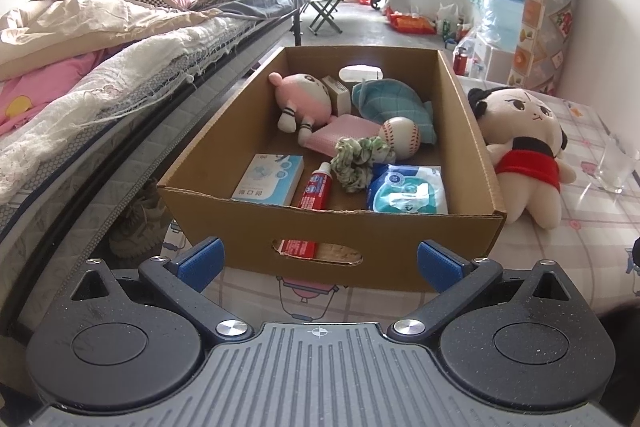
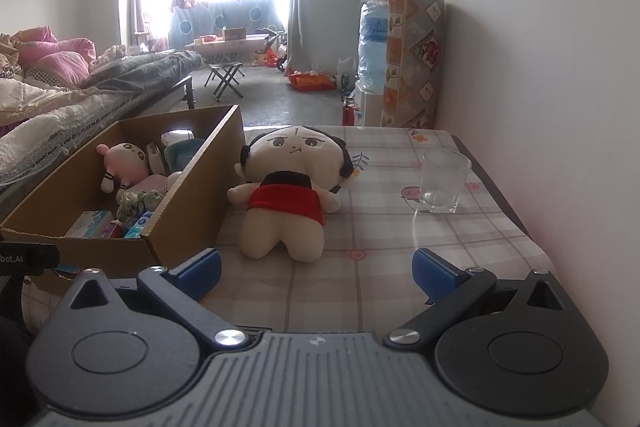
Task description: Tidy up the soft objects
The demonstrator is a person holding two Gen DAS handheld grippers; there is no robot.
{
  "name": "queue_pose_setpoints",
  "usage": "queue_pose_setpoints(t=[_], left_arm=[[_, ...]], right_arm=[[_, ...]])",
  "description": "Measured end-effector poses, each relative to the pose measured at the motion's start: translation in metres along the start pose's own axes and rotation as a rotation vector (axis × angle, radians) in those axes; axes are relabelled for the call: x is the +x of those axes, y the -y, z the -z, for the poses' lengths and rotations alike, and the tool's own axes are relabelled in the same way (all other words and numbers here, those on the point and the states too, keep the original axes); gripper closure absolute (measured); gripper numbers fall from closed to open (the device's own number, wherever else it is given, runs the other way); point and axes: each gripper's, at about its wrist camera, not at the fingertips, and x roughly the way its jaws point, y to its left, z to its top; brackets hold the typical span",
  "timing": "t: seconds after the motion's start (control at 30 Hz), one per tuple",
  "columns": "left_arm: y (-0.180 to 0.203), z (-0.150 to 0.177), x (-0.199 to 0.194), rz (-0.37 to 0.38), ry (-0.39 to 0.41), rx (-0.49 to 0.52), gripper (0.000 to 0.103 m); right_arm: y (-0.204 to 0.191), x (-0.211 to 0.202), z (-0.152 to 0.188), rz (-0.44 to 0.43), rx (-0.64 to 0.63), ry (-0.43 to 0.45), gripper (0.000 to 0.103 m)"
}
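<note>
A cardboard box (image 1: 472,131) stands on the checked tablecloth and also shows in the right wrist view (image 2: 188,199). In it lie a pink plush doll (image 1: 306,97), a teal cloth pouch (image 1: 394,103), a soft baseball (image 1: 400,135), a green scrunchie (image 1: 356,161), a toothpaste tube (image 1: 316,187), a wipes pack (image 1: 408,189) and a mask box (image 1: 268,181). A beige doll in a red dress (image 2: 286,183) lies on the table right of the box; it also shows in the left wrist view (image 1: 520,147). My left gripper (image 1: 320,263) is open before the box's front wall. My right gripper (image 2: 316,269) is open, just short of the doll's legs.
A clear glass (image 2: 442,181) stands on the table at the right, near the wall. A bed with piled quilts (image 1: 100,39) runs along the left. A folding stool (image 2: 224,77), water bottles (image 2: 374,43) and a patterned board (image 2: 414,61) stand beyond the table.
</note>
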Motion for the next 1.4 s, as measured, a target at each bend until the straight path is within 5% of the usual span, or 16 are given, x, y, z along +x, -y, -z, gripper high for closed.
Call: queue_pose_setpoints(t=[1.4], left_arm=[[0.01,0.004,0.0,0.051,-0.022,0.044,0.0]], right_arm=[[0.001,-0.005,0.0,0.025,0.007,0.002,0.0]])
